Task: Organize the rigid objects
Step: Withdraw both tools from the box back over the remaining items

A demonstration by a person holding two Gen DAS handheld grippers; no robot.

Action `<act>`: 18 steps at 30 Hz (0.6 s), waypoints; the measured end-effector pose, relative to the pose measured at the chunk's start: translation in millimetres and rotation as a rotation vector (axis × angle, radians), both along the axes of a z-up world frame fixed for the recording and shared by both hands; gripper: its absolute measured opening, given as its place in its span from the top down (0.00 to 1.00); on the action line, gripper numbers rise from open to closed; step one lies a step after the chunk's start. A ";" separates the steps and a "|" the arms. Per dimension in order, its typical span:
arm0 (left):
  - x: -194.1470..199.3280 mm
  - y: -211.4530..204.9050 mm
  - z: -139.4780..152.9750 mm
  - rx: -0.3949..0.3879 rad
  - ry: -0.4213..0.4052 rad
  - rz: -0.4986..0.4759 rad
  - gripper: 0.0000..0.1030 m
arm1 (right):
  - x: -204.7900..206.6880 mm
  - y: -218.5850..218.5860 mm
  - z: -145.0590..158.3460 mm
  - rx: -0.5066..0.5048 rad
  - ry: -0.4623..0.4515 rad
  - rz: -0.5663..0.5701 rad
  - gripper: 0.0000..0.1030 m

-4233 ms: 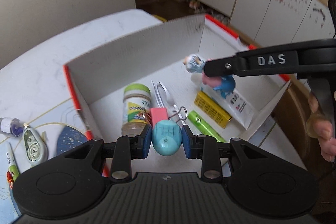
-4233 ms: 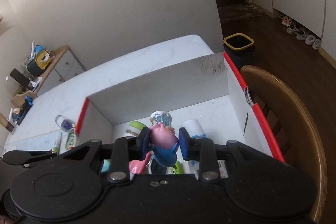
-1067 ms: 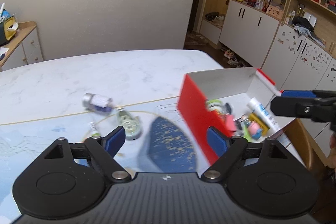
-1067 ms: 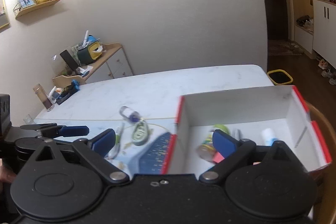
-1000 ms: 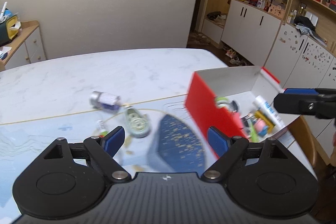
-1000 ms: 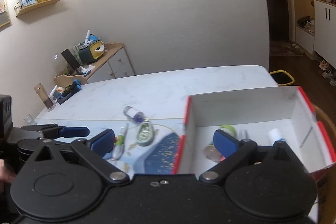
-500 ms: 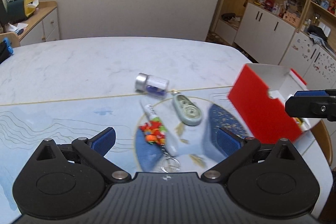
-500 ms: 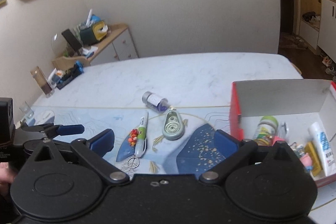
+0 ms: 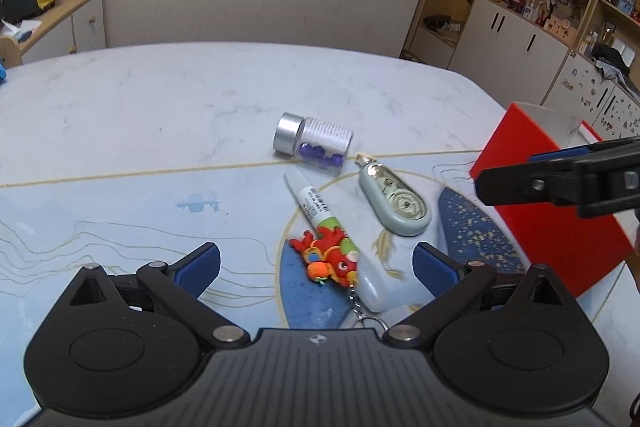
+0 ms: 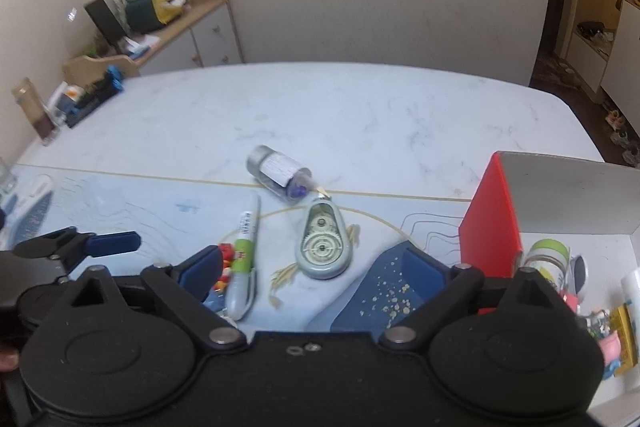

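My left gripper [image 9: 316, 265] is open and empty, just above a red and orange dragon keychain [image 9: 326, 259] that lies on a white and green pen [image 9: 332, 235]. A grey-green correction tape [image 9: 394, 201] lies to the right and a small jar of purple beads [image 9: 312, 143] lies on its side behind. My right gripper [image 10: 312, 269] is open and empty, over the correction tape [image 10: 324, 243], with the pen [image 10: 244, 251] and the jar [image 10: 278, 173] nearby. The red and white box [image 10: 496, 223] holds several items.
The objects lie on a blue patterned mat [image 9: 120, 219] on a white marble table [image 10: 340, 107]. The right gripper's finger [image 9: 560, 179] shows in the left wrist view before the red box [image 9: 536, 195]. A wooden sideboard [image 10: 180, 23] with clutter stands by the far wall.
Both grippers have swung left, away from the box and toward the loose items on the mat. Earlier each held a toy over the box; both are now open and empty.
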State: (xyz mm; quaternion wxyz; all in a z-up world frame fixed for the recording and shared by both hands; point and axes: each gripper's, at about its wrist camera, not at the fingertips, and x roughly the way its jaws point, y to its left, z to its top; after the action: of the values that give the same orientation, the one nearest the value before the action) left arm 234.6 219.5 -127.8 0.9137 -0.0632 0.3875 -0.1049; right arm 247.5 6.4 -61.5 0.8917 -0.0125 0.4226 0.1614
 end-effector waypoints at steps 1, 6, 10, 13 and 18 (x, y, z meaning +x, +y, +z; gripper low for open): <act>2.7 0.9 -3.3 -0.002 0.005 -0.001 0.00 | 5.0 2.0 -4.3 -0.008 0.008 0.001 0.10; 11.4 3.2 -15.9 0.003 0.018 -0.002 0.01 | 28.7 9.2 -25.9 -0.048 0.053 -0.001 0.16; 17.5 4.4 -23.2 -0.008 0.018 -0.023 0.01 | 41.0 13.4 -39.2 -0.052 0.085 0.005 0.20; 21.3 3.7 -27.8 -0.012 0.021 -0.027 0.02 | 47.8 17.5 -46.7 -0.053 0.101 0.013 0.23; 25.2 1.8 -31.5 -0.020 0.023 -0.040 0.19 | 55.5 23.1 -57.6 -0.058 0.117 0.027 0.30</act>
State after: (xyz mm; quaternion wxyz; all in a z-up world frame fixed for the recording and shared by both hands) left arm 259.8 221.3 -159.3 0.9062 -0.0660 0.3982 -0.1261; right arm 303.0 29.5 -119.2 0.8624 -0.0344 0.4785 0.1614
